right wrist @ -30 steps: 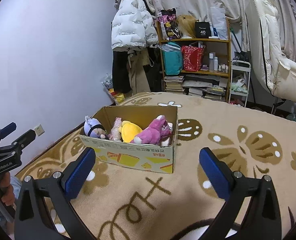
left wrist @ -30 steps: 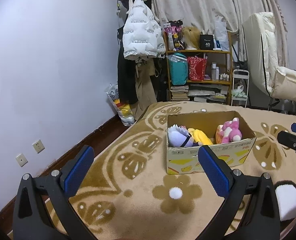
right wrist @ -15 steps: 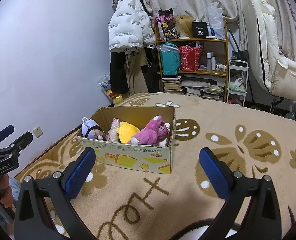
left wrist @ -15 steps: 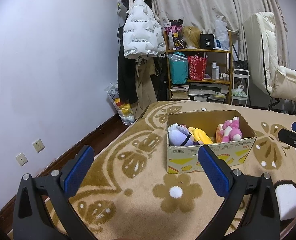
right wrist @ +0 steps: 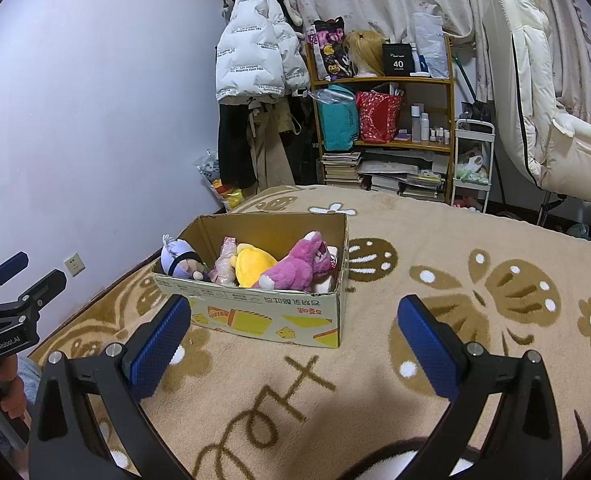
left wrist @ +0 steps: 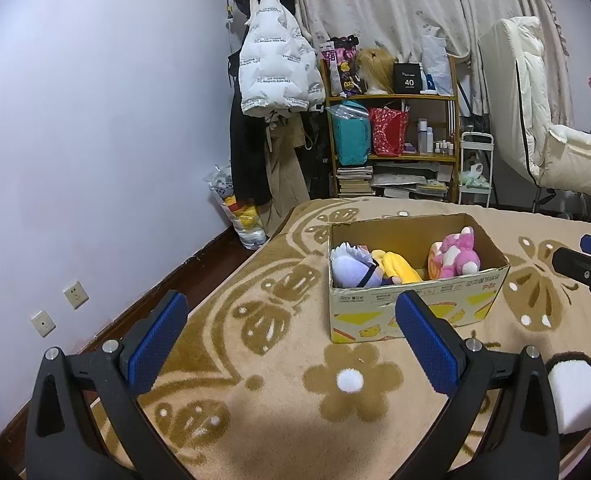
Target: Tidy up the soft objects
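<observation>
My left gripper hangs above the tan blanket with its jaws spread wide and nothing between the blue pads. My right gripper does the same over the other side, its jaws wide and bare as well. The cardboard box sits on the blanket ahead of both of them, open at the top, its printed front wall toward my right view, and it is apart from either pair of jaws. Inside it lie the soft toys: a lilac-haired plush doll leans in the left end, a pale pink plush is tucked beside it, a yellow plush lies in the middle, and a magenta plush bear sprawls along the right end, its head against the right wall. From my left view the same box shows the lilac doll nearest, with the yellow plush touching it. At the left edge of my right view I can see my left gripper's black frame and the hand that carries it. Beyond the blanket stand a wooden shelf and a white puffer jacket hung against the wall.
</observation>
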`<control>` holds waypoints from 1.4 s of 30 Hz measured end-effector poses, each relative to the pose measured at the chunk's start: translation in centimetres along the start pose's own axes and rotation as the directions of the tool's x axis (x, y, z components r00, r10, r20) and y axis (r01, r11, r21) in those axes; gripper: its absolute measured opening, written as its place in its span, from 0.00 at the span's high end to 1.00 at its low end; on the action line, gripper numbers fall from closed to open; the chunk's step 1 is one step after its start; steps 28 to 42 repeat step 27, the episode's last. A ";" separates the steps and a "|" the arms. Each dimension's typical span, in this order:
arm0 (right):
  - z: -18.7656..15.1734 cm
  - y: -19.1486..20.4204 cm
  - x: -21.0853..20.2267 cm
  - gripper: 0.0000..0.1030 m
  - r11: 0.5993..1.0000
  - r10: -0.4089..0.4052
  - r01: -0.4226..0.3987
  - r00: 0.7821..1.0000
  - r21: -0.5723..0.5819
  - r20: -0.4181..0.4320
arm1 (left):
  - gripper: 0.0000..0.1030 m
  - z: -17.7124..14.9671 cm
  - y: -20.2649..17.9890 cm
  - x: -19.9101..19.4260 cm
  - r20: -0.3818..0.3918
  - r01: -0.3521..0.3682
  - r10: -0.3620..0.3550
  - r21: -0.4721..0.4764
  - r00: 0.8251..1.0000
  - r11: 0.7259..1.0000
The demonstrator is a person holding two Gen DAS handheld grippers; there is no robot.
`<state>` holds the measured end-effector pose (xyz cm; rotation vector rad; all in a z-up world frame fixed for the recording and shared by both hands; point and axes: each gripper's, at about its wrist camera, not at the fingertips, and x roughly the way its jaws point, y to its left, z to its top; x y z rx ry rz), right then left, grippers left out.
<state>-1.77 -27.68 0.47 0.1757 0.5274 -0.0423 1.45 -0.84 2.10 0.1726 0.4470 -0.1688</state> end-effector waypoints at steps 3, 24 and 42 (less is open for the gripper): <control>0.0 0.0 0.0 0.00 1.000 0.000 0.000 1.000 0.000 0.000 | 0.00 0.0 0.0 0.0 -0.003 0.000 0.000 0.003 1.000 1.000; 0.0 -0.2 0.0 0.00 1.000 0.000 0.000 1.000 0.002 0.002 | 0.00 0.1 -0.2 0.3 -0.023 0.001 -0.001 0.003 1.000 1.000; 0.0 -0.2 0.0 0.00 1.000 -0.001 0.001 1.000 0.000 0.001 | 0.00 0.1 -0.2 0.3 -0.023 0.001 -0.001 0.004 1.000 1.000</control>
